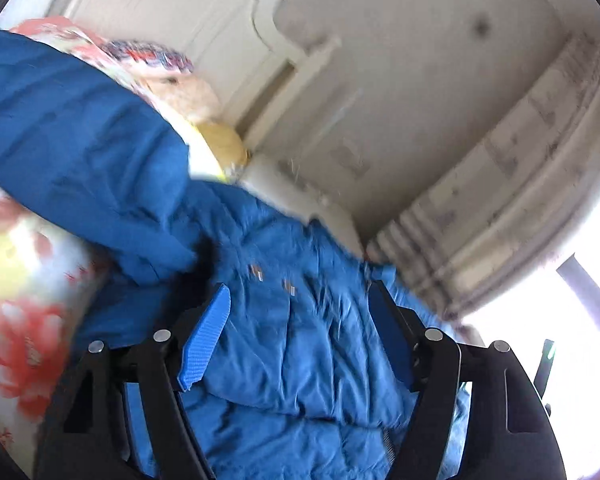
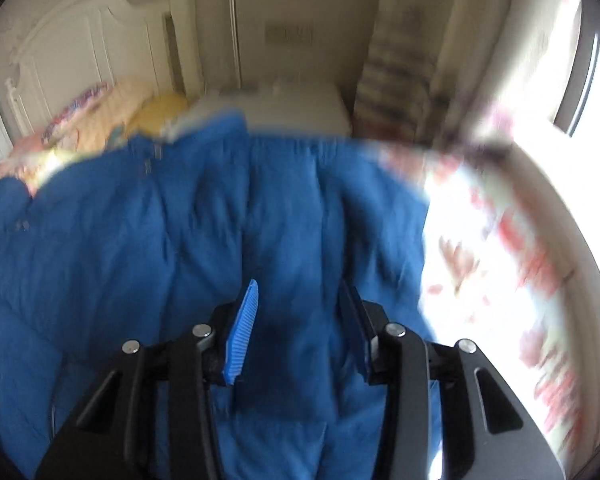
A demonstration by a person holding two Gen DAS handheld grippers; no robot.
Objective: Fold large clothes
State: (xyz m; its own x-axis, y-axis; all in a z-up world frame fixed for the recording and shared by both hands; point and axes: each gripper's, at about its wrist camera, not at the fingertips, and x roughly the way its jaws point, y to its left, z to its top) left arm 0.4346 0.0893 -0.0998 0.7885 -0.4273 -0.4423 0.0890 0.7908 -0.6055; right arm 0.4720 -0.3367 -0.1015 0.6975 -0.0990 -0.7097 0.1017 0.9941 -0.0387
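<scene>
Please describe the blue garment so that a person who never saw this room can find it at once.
Look at the bed with the flower-printed sheet, below the white headboard. The blue padded jacket lies spread across it. It is the only plain blue thing; the bedding around it is white, red and yellow.

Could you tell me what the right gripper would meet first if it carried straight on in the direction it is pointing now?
Most likely the blue padded jacket: it fills the view ahead of the right gripper, whose jaws stand apart with nothing visibly pinched. The floral bedding lies off to the side. Blur leaves the depth uncertain.
</scene>
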